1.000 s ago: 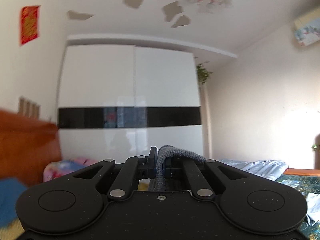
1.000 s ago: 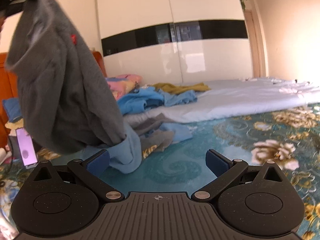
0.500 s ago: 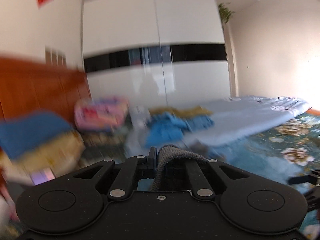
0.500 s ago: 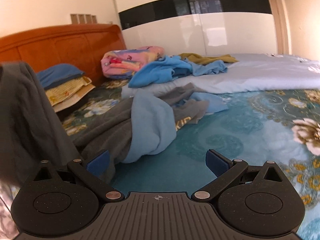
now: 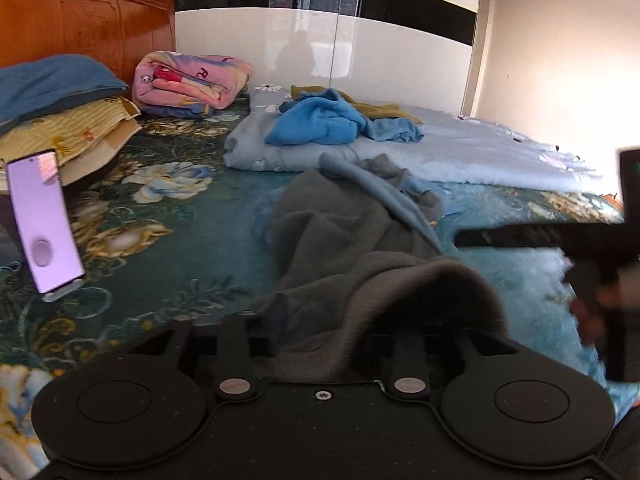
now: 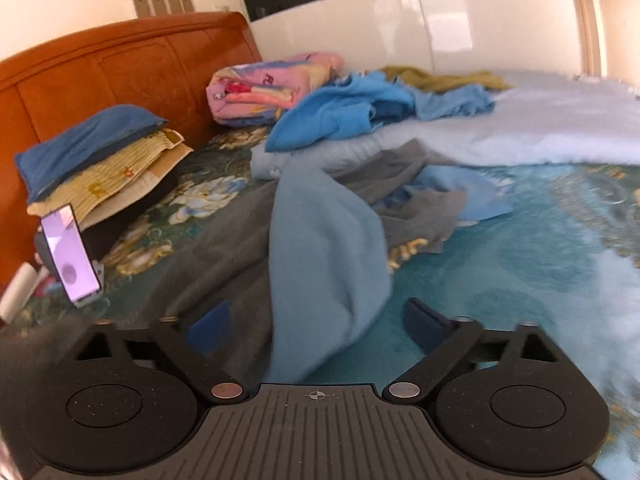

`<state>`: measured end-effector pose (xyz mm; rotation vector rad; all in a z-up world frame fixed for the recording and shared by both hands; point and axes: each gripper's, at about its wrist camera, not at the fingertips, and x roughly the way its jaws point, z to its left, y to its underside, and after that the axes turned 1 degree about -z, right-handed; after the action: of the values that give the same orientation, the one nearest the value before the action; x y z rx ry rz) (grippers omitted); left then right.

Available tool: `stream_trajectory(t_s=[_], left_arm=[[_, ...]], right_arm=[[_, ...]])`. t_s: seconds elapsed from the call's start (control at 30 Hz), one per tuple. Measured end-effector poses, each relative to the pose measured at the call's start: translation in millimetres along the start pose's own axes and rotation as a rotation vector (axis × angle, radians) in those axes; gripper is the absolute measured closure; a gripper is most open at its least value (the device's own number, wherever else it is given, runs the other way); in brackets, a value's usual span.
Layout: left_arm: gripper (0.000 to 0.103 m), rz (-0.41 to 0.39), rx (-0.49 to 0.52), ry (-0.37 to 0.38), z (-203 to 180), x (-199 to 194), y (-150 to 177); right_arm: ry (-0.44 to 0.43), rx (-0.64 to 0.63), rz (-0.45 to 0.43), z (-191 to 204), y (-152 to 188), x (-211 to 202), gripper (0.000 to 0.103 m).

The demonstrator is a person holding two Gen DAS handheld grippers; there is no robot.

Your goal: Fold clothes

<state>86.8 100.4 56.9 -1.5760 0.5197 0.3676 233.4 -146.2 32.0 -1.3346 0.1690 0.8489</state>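
A grey fleece garment [image 5: 340, 232] with a light-blue lining [image 6: 320, 240] lies crumpled on the flowered teal bedspread [image 5: 192, 240]. Its near end is humped over my left gripper [image 5: 332, 320] and hides the fingertips. That gripper's jaws are opening, with the cloth loose between them. In the right wrist view my right gripper [image 6: 314, 324] is low over the same garment. Its blue pads [image 6: 208, 328] stand apart and are closing, with the light-blue fold between them and untouched. The right gripper also shows as a dark blurred shape [image 5: 560, 236] at the right of the left wrist view.
A lit phone [image 5: 40, 220] stands on a holder at the left, in front of stacked pillows [image 6: 100, 160] and the wooden headboard [image 6: 120, 68]. Behind lie a pink folded blanket [image 5: 188, 84], a heap of blue clothes [image 5: 320, 124] and a pale quilt [image 5: 500, 156].
My left gripper dropped from facing the wardrobe down to the bed, laying the grey garment there, and its jaws spread. My right gripper swung left over the garment and its pads narrowed.
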Motion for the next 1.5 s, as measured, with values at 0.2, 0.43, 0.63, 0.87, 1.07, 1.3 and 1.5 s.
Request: stream_trajectory(t_s=[0.2, 0.43, 0.63, 0.87, 1.07, 1.3, 1.5], left_arm=[[0.051, -0.001, 0.029, -0.037, 15, -22, 3], [0.045, -0.018, 0.039, -0.047, 18, -31, 1], [0.041, -0.039, 0.04, -0.014, 11, -21, -6], [0.03, -0.065, 0.08, 0.031, 6, -19, -13], [0.023, -0.109, 0.192, 0.011, 11, -29, -30], [0.018, -0.033, 0.255, -0.019, 30, -42, -27], [0.015, 0.067, 0.232, -0.064, 56, -61, -7]], right_arm=[[-0.022, -0.02, 0.055, 18, -21, 47, 0.047], [0.013, 0.039, 0.091, 10, -18, 63, 0.087], [0.076, 0.128, 0.027, -21, -15, 37, 0.098], [0.194, 0.217, 0.057, -66, 16, 13, 0.1], [0.244, 0.215, 0.098, -80, 45, -2, 0.1], [0.227, 0.237, 0.133, -81, 61, -10, 0.098], [0.19, 0.219, 0.122, -77, 59, -23, 0.095]])
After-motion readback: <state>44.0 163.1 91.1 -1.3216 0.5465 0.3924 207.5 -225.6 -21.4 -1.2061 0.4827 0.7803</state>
